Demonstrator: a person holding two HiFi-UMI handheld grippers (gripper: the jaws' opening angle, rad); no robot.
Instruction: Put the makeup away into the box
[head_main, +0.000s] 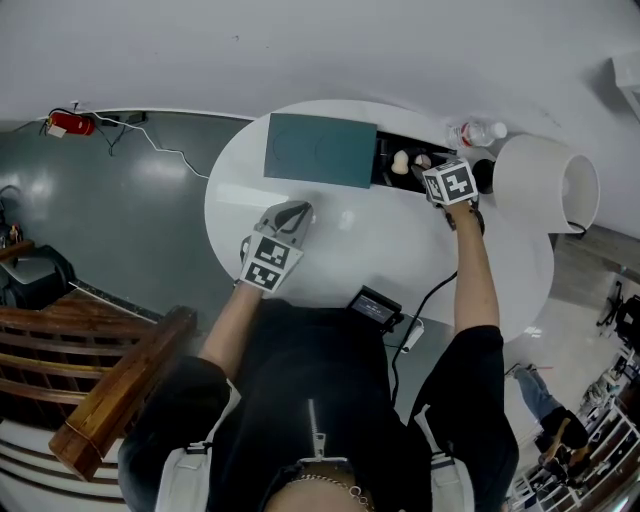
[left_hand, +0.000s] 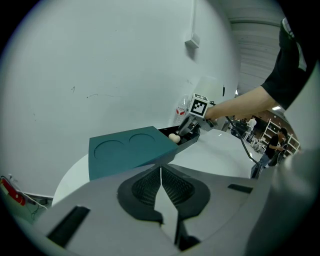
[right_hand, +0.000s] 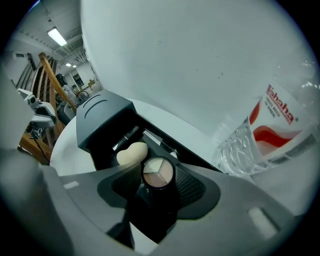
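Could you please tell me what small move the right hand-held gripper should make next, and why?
Probably lower it into the open box, next to the beige sponge. The right hand-held gripper is clamped on the round compact, which appears to hang over the box's open black compartment and does not look set down yet, so releasing now seems premature.
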